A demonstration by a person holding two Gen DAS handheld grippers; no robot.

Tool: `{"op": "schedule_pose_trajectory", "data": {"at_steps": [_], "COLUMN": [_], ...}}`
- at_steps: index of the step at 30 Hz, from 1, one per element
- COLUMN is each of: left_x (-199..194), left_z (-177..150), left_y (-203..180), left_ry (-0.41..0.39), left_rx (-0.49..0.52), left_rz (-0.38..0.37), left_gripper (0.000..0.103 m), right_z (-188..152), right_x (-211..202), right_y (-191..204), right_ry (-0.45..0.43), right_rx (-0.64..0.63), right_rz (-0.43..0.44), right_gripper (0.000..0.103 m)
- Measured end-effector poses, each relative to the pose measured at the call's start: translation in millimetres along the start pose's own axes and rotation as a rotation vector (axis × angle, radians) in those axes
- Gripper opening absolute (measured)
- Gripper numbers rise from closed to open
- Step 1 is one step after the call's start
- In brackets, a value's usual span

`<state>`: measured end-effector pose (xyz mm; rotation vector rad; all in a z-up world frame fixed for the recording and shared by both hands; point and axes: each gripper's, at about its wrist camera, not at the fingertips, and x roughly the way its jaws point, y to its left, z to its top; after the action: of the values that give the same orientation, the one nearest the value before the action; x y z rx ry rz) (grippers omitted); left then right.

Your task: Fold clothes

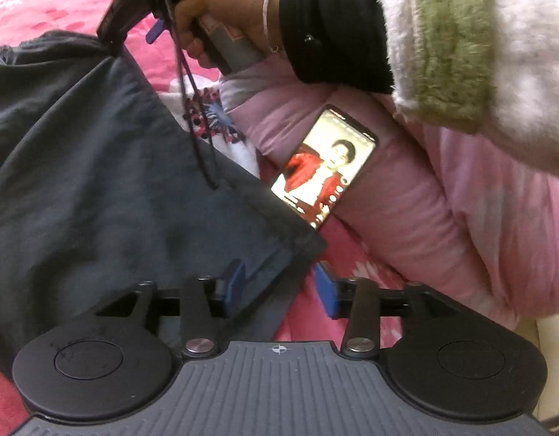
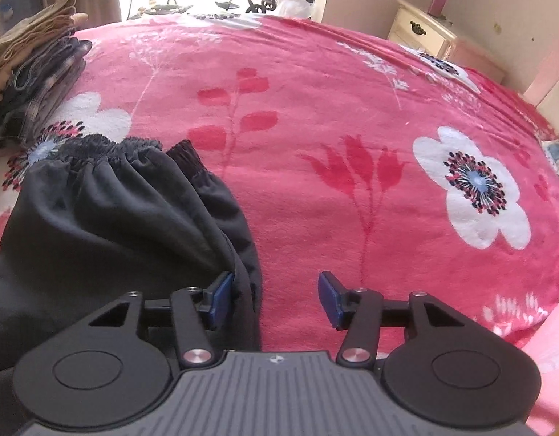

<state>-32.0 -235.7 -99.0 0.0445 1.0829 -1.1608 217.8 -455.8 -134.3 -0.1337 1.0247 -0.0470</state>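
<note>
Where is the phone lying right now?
Left wrist view, right of centre: the phone rests screen-up on the pink-trousered leg, beside the dark garment.

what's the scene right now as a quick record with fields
surface: pink floral blanket
garment: dark pants, elastic waistband away from the right wrist camera
left tool: open, pants' edge between its pads
right tool: open, pants' edge by one pad
folded pile: stacked clothes beside the pants
phone: screen lit, on the person's pink-clad leg
task state: pants lying flat, released
</note>
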Motion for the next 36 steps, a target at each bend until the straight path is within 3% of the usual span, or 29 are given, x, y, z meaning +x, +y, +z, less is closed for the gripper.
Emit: {"op": "schedule_pose_trajectory", "data": {"at_steps": [1, 5, 10, 14, 19, 22, 25, 30, 36], "left_x": [-5.6, -34.2, -79.2, -95.9, -96.2, -94.4, -94.8, -93.5, -82.8], "left_z": [-3.8, -6.0, -8.2, -10.5, -15.1, -19.1, -25.5, -25.4, 6.7], "left_y": [4.3, 43.4, 106.0, 138.5, 157.6, 162.9, 165.3, 173.6, 204.4], "left_ry": [-0.005, -0.012, -0.077, -0.11, -0.113, -0.108, -0.114, -0.149, -0.242], "left_rx": [-0.006, -0.13, -0.316, -0.395, -0.441, -0.462, -0.489, -0.514, -0.555], "left_rz": [0.008, 0.04, 0.131, 0.209, 0.261, 0.273, 0.264, 0.247, 0.264], "left_gripper": [0.054, 0.055, 0.056, 0.056, 0.056, 0.056, 0.056, 0.056, 0.057], "right_z": [-0.3, 1.0, 5.1, 2.1, -15.6, -37.6, -53.9, -50.5, -21.8], "right_x": [0.1, 2.8, -1.7, -20.5, -75.2, -115.8, -133.7, -111.9, -56.4], "right_y": [-0.9, -5.4, -33.6, -59.5, -78.3, -73.9, -66.7, -56.6, -36.4], "right_ry": [0.001, 0.01, 0.011, -0.026, -0.128, -0.165, -0.142, -0.082, -0.057], "right_rx": [-0.001, 0.027, 0.245, 0.39, 0.52, 0.524, 0.488, 0.473, 0.475], "right_rz": [0.0, 0.013, 0.136, 0.144, 0.214, 0.28, 0.316, 0.33, 0.401], "right_gripper": [0.055, 0.059, 0.062, 0.063, 0.063, 0.064, 0.067, 0.067, 0.076]}}
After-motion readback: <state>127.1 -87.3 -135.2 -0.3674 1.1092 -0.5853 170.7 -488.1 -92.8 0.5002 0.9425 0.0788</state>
